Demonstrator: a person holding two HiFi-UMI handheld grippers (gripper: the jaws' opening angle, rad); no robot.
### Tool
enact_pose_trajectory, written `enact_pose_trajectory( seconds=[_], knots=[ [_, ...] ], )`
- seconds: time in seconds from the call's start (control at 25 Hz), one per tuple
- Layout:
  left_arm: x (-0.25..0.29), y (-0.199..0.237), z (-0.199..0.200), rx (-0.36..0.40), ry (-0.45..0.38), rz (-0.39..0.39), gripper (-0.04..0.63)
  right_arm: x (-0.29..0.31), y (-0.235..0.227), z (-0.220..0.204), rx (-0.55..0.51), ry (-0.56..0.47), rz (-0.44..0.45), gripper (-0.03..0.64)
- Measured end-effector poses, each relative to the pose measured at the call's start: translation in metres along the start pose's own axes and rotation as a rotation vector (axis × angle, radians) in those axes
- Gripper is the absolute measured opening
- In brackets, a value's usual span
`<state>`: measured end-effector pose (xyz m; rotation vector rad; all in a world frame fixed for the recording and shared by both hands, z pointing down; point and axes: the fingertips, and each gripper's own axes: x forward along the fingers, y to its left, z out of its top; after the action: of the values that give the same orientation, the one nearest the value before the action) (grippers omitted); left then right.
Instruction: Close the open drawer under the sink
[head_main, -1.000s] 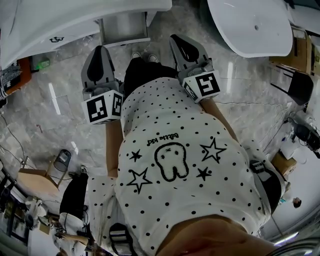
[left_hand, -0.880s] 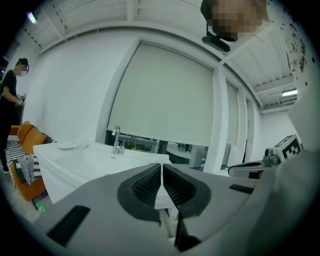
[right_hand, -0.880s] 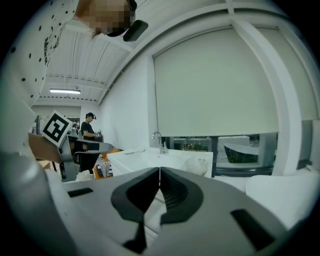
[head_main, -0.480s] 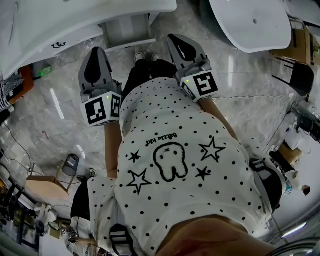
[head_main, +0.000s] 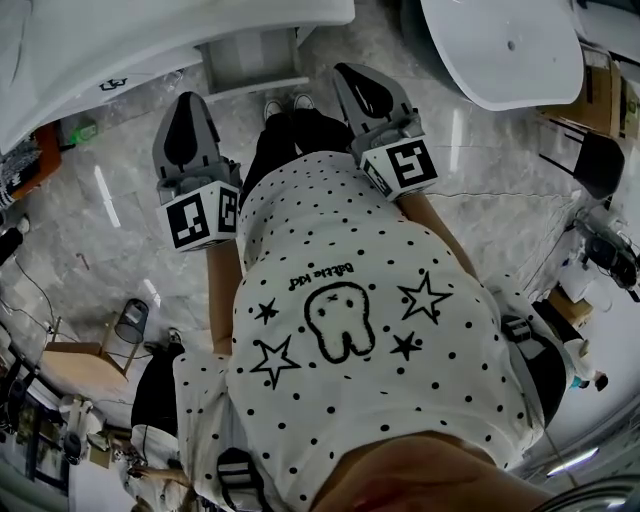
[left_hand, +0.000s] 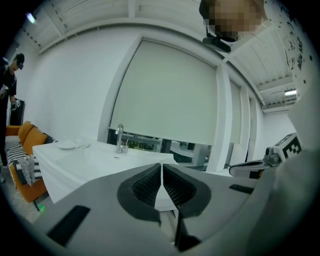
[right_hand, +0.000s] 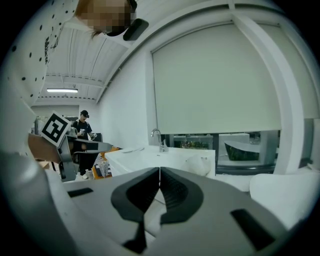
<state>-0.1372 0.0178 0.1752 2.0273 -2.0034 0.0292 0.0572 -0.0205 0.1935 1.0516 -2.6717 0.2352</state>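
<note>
Both jaw pairs are pressed together, empty; between left gripper (head_main: 189, 100) and right gripper (head_main: 348, 74), the open drawer (head_main: 250, 58) juts from under the sink (head_main: 120, 35), pointing toward me

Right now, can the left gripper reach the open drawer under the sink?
Probably yes. The left gripper, shut and empty, points toward the sink, and the open drawer lies just ahead to its right, with only bare floor between.

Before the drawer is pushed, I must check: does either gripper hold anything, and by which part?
Nothing is held. The left gripper and the right gripper are both shut, jaws together and empty.
</note>
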Motion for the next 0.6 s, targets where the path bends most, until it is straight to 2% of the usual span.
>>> enact_pose_trajectory(
  seconds=[0.24, 0.6],
  knots=[
    [0.000, -0.006, 0.003, -0.001, -0.007, -0.011, 0.018, 0.003, 0.003, 0.002, 0.000, 0.003, 0.015, 0.014],
    [-0.003, -0.006, -0.009, -0.013, 0.043, -0.028, 0.018, 0.001, 0.000, 0.000, 0.016, 0.014, -0.005, 0.014]
  ],
)
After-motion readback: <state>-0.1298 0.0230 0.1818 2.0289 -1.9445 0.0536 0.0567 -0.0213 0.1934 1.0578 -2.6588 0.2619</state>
